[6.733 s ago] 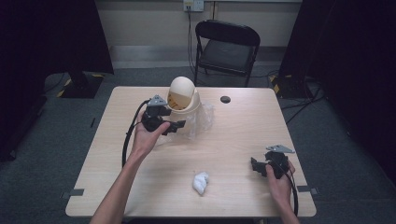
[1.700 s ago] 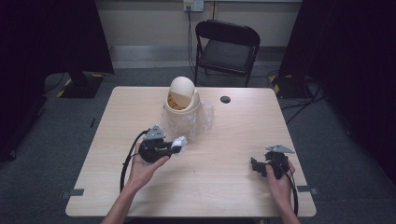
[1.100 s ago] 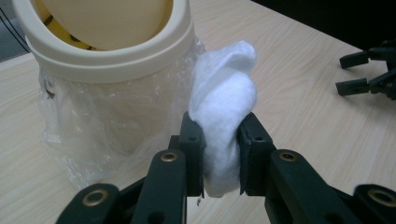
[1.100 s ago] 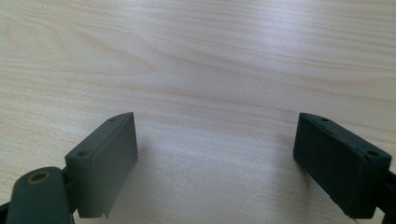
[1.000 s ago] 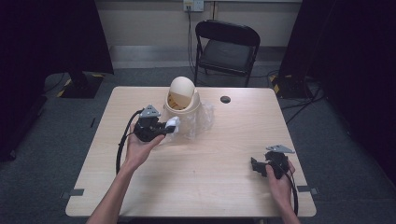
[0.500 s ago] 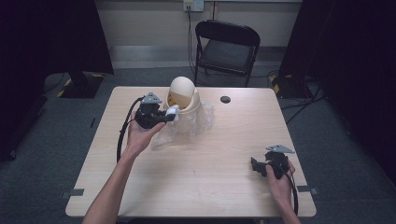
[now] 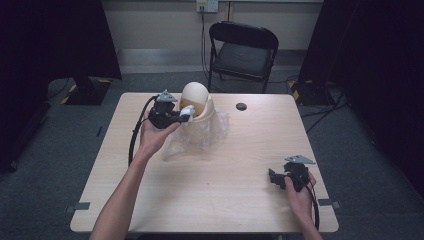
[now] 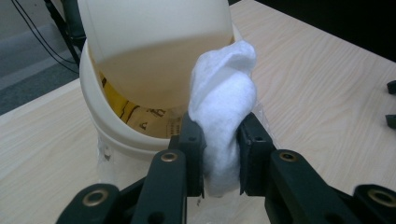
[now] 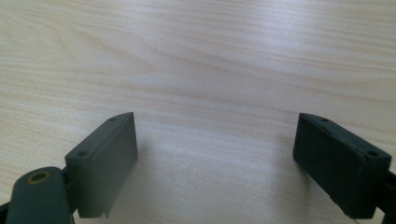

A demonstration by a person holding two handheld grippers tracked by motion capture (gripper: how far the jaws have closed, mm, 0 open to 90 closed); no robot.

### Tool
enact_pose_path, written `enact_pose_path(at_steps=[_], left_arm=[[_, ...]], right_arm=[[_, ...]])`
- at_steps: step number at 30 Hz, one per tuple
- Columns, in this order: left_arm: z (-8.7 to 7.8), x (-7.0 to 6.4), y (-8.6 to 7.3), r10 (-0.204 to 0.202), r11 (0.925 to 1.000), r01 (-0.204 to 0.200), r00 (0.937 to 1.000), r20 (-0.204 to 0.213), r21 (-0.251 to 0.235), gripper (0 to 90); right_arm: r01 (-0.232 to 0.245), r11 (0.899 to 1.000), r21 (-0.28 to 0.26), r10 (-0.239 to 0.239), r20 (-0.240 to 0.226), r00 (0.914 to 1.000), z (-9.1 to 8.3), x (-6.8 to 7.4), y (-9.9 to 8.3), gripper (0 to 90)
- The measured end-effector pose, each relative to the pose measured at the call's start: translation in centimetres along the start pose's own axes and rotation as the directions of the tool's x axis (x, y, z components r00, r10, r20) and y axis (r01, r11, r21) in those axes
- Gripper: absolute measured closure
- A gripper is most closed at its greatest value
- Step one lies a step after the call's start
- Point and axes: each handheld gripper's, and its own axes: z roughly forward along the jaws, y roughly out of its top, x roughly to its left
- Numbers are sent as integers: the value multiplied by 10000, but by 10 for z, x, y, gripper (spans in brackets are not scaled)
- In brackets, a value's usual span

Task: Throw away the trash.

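Left gripper (image 8: 219, 158) is clamped on the white tissue wad (image 8: 224, 121), held right at the mouth of the cream swing-lid bin (image 7: 197, 102) at the table's (image 7: 200, 200) far side. Right gripper (image 9: 217, 158) rests near the front right edge, jaws wide apart, holding nothing.

Wad (image 8: 223, 116): white, soft, fuzzy cloth or tissue. Bin (image 8: 154, 70): smooth cream plastic, slight sheen. Clear crinkly plastic film (image 7: 202, 135) at bin base. Table (image 7: 225, 190): pale matt wood grain. Jaws: matt black plastic.
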Motion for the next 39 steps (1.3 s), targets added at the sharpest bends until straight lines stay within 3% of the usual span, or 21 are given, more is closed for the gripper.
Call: enact_pose_path(at_steps=[6, 11, 17, 25, 35, 39], left_arm=[[5, 7, 0, -252, 9997, 251, 9994, 256, 36, 752], [14, 8, 1, -86, 9993, 77, 9997, 232, 364, 751], [19, 14, 2, -510, 9983, 496, 9975, 496, 294, 750], [23, 16, 11, -456, 9974, 442, 9987, 226, 574, 749], [35, 24, 19, -562, 9942, 530, 9979, 321, 933, 749], [39, 23, 22, -533, 9932, 513, 9984, 162, 1043, 748]], right_arm=[[2, 10000, 1, -2, -3, 10000, 0, 0, 0, 129], [0, 10000, 0, 0, -2, 10000, 0, 0, 0, 130], [1, 10000, 0, -1, -2, 10000, 0, 0, 0, 129], [1, 10000, 1, -1, -2, 10000, 0, 0, 0, 129], [-5, 10000, 4, 5, -3, 10000, 0, 0, 0, 129], [-6, 10000, 3, 6, -3, 10000, 0, 0, 0, 130]])
